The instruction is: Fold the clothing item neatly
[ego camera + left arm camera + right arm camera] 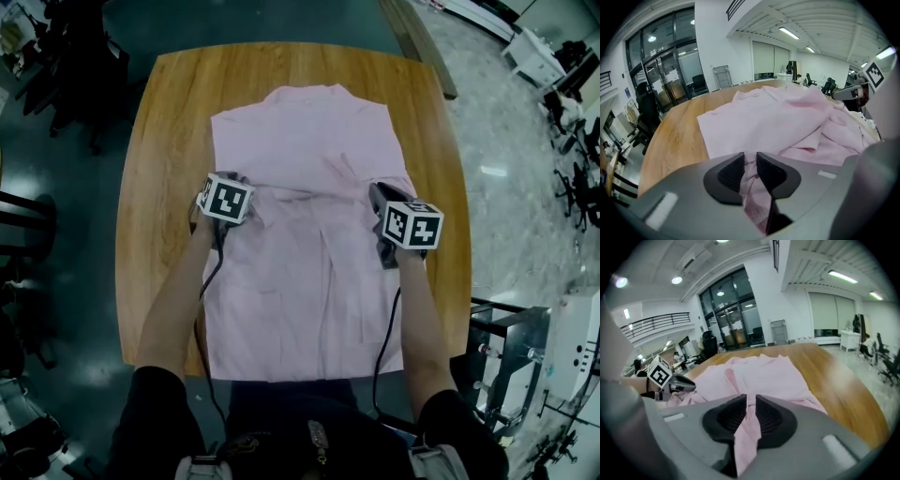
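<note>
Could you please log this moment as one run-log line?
task: folding | left gripper: shut on pink shirt | right gripper: shut on pink shirt | pink shirt: spread on wooden table

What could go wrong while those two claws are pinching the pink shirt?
The left gripper and right gripper each pinch only a thin pleat of the pink shirt, so the cloth might slip out. The fabric between them looks bunched and wrinkled, so folding now could press creases in. The hem lies close to the near edge of the table, so a tug toward the person might drag it off.
</note>
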`<act>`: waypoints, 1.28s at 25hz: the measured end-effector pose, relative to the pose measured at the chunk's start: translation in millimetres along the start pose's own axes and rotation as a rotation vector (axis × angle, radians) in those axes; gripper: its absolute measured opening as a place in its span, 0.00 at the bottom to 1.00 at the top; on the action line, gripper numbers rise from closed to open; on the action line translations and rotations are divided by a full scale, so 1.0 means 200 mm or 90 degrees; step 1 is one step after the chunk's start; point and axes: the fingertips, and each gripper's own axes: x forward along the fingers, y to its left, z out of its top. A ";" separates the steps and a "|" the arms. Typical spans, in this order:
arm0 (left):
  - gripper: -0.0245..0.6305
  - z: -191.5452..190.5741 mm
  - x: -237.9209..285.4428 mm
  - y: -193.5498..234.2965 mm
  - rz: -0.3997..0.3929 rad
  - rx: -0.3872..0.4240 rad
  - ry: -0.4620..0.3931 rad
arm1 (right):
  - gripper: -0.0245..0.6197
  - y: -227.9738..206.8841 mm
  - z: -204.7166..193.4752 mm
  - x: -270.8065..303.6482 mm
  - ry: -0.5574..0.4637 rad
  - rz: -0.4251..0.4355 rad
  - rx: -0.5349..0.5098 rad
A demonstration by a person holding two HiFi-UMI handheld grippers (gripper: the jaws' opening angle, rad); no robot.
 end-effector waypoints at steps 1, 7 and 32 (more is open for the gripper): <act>0.18 0.00 0.00 0.00 0.003 0.002 -0.003 | 0.12 0.05 0.03 0.02 -0.001 0.014 -0.030; 0.17 0.01 0.01 -0.02 0.001 -0.002 0.004 | 0.32 0.26 0.14 0.22 0.025 0.064 -0.153; 0.12 -0.12 -0.41 0.03 0.111 -0.127 -0.056 | 0.20 -0.18 0.13 -0.10 0.006 0.036 -0.160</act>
